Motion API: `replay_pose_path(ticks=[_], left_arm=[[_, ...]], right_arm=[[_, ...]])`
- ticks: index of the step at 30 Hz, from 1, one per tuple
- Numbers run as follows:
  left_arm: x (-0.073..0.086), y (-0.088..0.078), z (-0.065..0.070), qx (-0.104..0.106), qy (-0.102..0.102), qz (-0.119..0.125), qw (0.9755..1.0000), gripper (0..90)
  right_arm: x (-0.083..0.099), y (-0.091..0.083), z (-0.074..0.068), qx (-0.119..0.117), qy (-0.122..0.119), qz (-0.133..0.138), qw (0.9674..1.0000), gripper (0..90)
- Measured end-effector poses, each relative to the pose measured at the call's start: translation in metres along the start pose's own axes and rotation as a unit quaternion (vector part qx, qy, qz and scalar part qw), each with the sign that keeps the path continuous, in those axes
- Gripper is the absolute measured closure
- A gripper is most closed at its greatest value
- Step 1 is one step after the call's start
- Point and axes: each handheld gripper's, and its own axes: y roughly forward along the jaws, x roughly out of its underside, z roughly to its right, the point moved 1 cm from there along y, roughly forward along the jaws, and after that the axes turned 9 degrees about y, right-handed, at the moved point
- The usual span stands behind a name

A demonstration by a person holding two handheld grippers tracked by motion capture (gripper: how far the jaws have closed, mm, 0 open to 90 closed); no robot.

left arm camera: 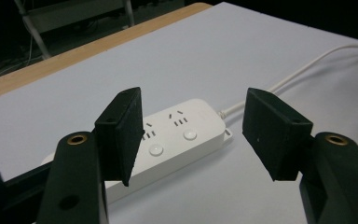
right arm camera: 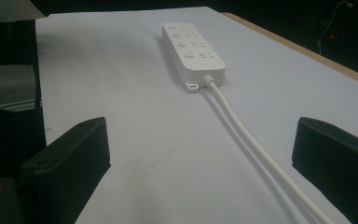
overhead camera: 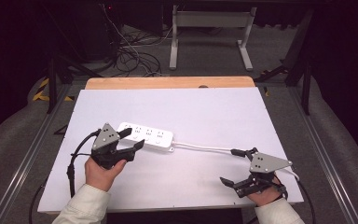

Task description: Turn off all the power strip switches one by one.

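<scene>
Hovering open-jawed, left gripper (overhead camera: 131,138) over power strip (overhead camera: 151,136); right gripper (overhead camera: 230,166) (also open) low.

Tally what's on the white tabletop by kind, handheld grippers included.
White plastic power strip with its white cable: 1
Black handheld two-jaw grippers: 2, left gripper at the strip and right gripper by the cable, both open
Total: 3
</scene>
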Motion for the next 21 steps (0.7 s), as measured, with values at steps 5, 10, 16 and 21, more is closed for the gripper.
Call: replay_pose_path(ticks=[5,10,16,21], left_arm=[[0.0,-0.003,-0.001,0.004,-0.003,0.002,1.0,42.6],[-0.002,-0.001,-0.006,0.067,-0.006,-0.026,0.9974,60.3],[-0.007,0.005,-0.005,0.041,0.019,-0.041,0.9981,69.5],[-0.012,0.014,-0.008,0.061,0.001,-0.057,0.9965,83.4]], right_arm=[[0.0,0.0,0.0,-0.002,0.001,-0.001,1.0,5.0],[0.0,0.001,0.0,-0.004,0.002,-0.001,1.0,5.1],[0.0,0.002,-0.001,-0.005,0.002,-0.001,1.0,5.1],[0.0,0.003,-0.001,-0.006,0.003,-0.003,1.0,5.4]])
